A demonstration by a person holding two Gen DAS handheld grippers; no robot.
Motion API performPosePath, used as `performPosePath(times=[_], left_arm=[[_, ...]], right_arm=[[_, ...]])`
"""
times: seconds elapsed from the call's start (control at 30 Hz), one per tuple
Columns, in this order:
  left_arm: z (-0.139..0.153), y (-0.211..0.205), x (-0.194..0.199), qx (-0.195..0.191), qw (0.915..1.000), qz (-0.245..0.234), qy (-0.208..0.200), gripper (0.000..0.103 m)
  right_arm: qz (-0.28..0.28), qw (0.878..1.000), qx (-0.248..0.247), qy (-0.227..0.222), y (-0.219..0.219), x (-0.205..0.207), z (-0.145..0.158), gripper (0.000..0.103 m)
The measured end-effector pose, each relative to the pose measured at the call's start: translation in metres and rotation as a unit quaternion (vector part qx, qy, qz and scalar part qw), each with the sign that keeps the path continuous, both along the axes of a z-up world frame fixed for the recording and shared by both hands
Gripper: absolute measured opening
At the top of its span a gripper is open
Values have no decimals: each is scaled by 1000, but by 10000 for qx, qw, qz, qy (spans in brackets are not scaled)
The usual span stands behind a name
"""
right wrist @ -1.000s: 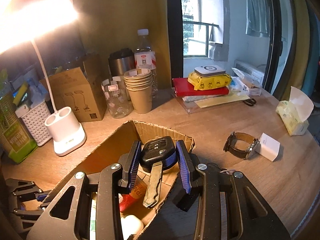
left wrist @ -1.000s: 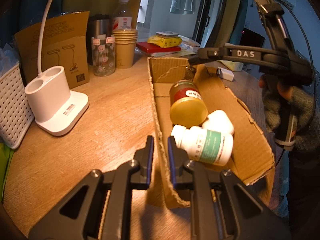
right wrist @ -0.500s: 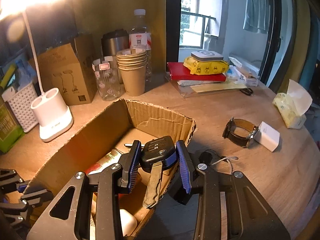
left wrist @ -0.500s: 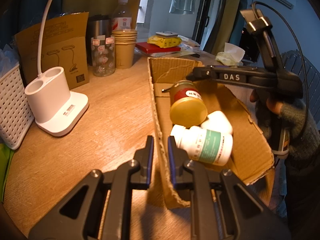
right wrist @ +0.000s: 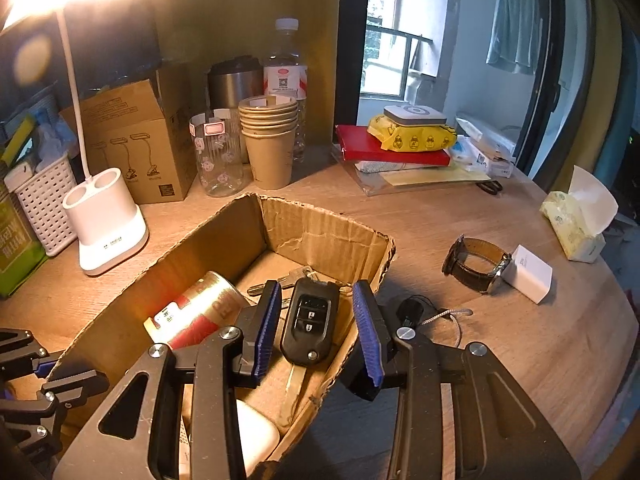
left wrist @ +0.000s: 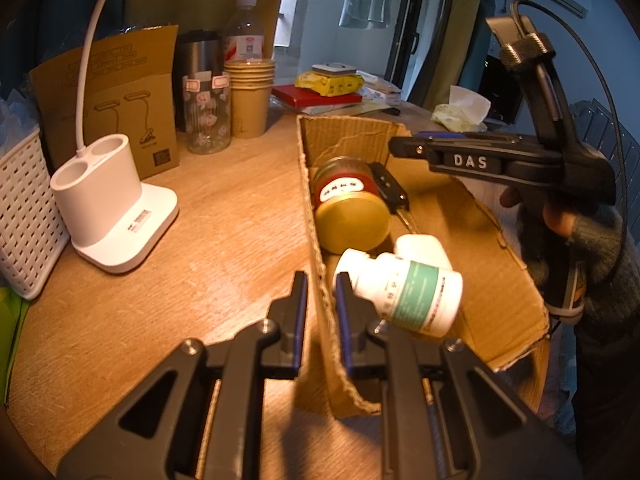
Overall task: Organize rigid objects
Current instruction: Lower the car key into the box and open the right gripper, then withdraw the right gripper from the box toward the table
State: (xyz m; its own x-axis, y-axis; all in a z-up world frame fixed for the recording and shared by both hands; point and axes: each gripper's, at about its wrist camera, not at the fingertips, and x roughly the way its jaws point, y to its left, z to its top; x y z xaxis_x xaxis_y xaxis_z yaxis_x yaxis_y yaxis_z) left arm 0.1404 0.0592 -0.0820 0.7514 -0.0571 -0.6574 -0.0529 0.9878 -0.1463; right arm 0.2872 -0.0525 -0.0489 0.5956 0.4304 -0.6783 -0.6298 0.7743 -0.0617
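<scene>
- Car key (right wrist: pixel 310 322) lies inside the cardboard box (right wrist: pixel 320 236), on its floor near the right wall, with the metal blade toward the box's near end; in the left wrist view it (left wrist: pixel 390 190) sits just behind the jar.
- Right gripper (right wrist: pixel 316 330) hovers above the key with its blue pads apart on both sides; the pads do not touch the key, so it is open and holds nothing.
- Jar with a gold lid (left wrist: pixel 352 212) and a red label lies on its side in the box, just beside the key.
- White bottle with a green label (left wrist: pixel 404 294) lies on its side at the near end of the box, touching a second white container (left wrist: pixel 424 248) behind it.
- Left gripper (left wrist: pixel 320 308) is closed on the left wall of the box; the cardboard edge stands between its two pads.
- A hand in a dark fingerless glove (left wrist: pixel 576 248) holds the handle of the right gripper, beside the box.
- On the wooden table (right wrist: pixel 480 360), to the right of the box, a wristwatch (right wrist: pixel 476 266) lies touching a small white block (right wrist: pixel 528 274); a small black item with a cord (right wrist: pixel 412 312) is near the box corner.
- To the left of the box stands a white lamp base (left wrist: pixel 108 204), and behind it a stack of paper cups (right wrist: pixel 270 142).
</scene>
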Motion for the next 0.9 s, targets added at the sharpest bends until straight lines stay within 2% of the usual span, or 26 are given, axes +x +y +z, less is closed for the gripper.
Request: performPosePath(times=[0.53,0.9], left_arm=[[0,0,0,-4,10000,0,1,15],[0,0,0,-3,10000,0,1,15]], right_arm=[[-32,9998,207,-31,-12,-3,11,42],[-337,9986,395,-137,-40,5,24,46]])
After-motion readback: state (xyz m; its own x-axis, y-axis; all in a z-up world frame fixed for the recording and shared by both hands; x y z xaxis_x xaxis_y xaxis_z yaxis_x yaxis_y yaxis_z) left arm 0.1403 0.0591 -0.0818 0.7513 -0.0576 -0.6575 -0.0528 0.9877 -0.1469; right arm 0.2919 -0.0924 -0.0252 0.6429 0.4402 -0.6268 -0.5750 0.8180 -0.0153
